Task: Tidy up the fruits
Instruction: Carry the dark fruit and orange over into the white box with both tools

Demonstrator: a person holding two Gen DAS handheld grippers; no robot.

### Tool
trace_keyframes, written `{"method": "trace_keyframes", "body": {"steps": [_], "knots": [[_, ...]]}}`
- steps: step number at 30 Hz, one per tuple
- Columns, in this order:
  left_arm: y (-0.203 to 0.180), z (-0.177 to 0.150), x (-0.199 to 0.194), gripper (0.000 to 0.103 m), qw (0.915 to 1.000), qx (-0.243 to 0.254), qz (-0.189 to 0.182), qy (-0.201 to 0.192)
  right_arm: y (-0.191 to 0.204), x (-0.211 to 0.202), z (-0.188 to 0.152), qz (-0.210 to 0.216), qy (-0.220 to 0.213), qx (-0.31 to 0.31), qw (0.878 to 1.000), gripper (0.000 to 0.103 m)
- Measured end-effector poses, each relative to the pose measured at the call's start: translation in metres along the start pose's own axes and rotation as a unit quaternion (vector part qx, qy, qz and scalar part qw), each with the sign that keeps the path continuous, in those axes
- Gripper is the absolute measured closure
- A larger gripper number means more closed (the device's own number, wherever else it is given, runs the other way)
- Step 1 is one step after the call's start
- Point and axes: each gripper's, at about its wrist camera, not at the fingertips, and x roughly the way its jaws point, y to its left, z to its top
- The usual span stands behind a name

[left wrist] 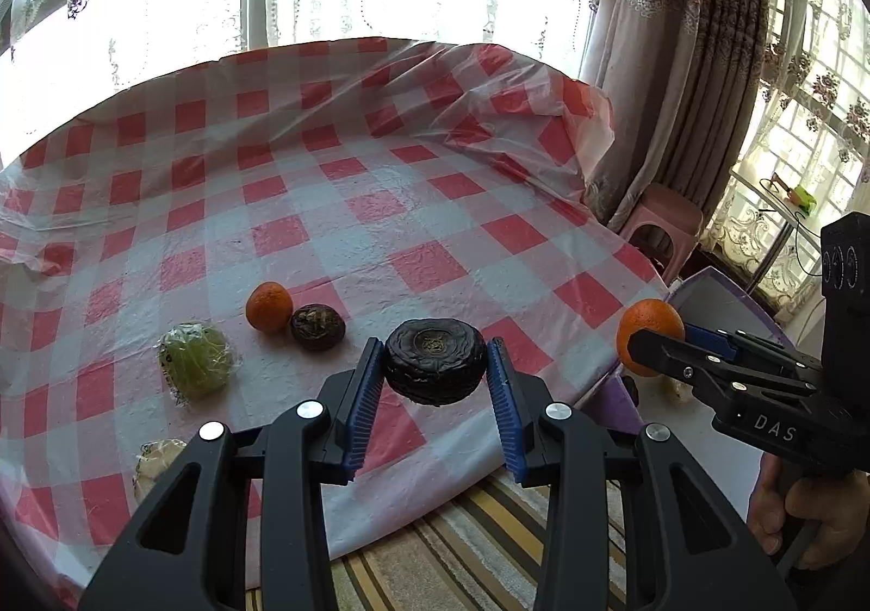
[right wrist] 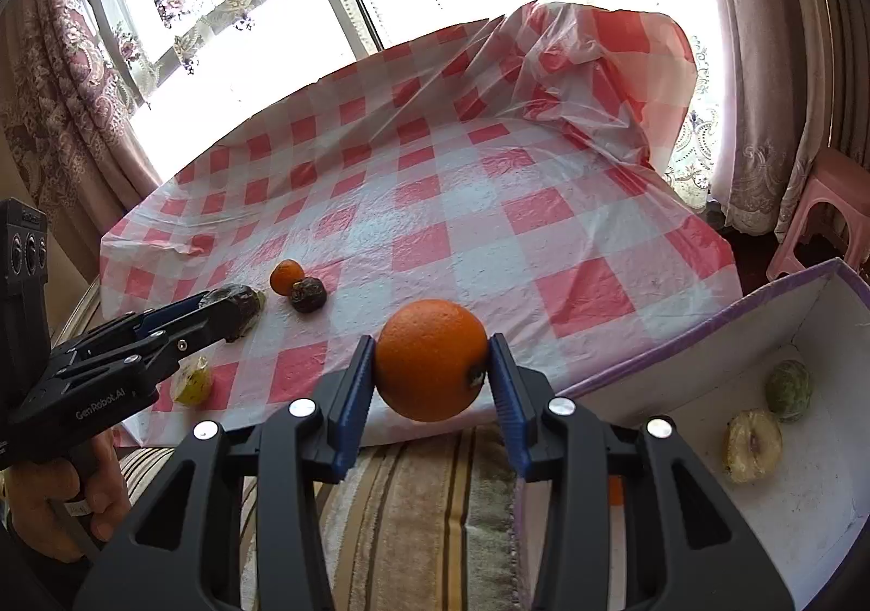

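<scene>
My left gripper (left wrist: 435,366) is shut on a dark, wrinkled round fruit (left wrist: 435,360) and holds it above the table's near edge. My right gripper (right wrist: 433,363) is shut on a large orange (right wrist: 431,358), held over the near edge next to the white box (right wrist: 707,344). On the checked tablecloth (left wrist: 424,209) lie a small orange (left wrist: 268,306), a small dark fruit (left wrist: 317,326), a wrapped green fruit (left wrist: 194,360) and a pale wrapped fruit (left wrist: 155,459). The box holds a green fruit (right wrist: 788,390) and a pale yellow fruit (right wrist: 753,444).
The box has a purple rim and stands at the right, below table level. A pink stool (right wrist: 826,225) stands beyond it by the curtains (left wrist: 669,67). A striped rug (right wrist: 413,502) covers the floor in front. The tablecloth's far right corner is bunched up.
</scene>
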Motion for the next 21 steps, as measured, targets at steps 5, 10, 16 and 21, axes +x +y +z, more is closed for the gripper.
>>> {"method": "trace_keyframes", "body": {"steps": [5, 10, 16, 21], "knots": [[-0.03, 0.004, 0.007, 0.066, 0.9995, 0.025, -0.021, 0.002, -0.031, -0.015, 0.003, -0.045, -0.013, 0.005, 0.999, 0.061], [-0.054, 0.009, 0.017, 0.066, 0.9981, 0.04, -0.047, 0.002, -0.06, -0.026, 0.002, -0.084, -0.012, 0.009, 0.996, 0.061], [-0.081, 0.01, 0.033, 0.066, 0.9959, 0.057, -0.069, 0.017, -0.089, -0.031, 0.003, -0.12, -0.004, 0.011, 0.993, 0.061], [-0.107, 0.005, 0.045, 0.066, 0.9931, 0.081, -0.079, 0.03, -0.108, -0.033, 0.003, -0.143, -0.002, 0.013, 0.99, 0.061]]}}
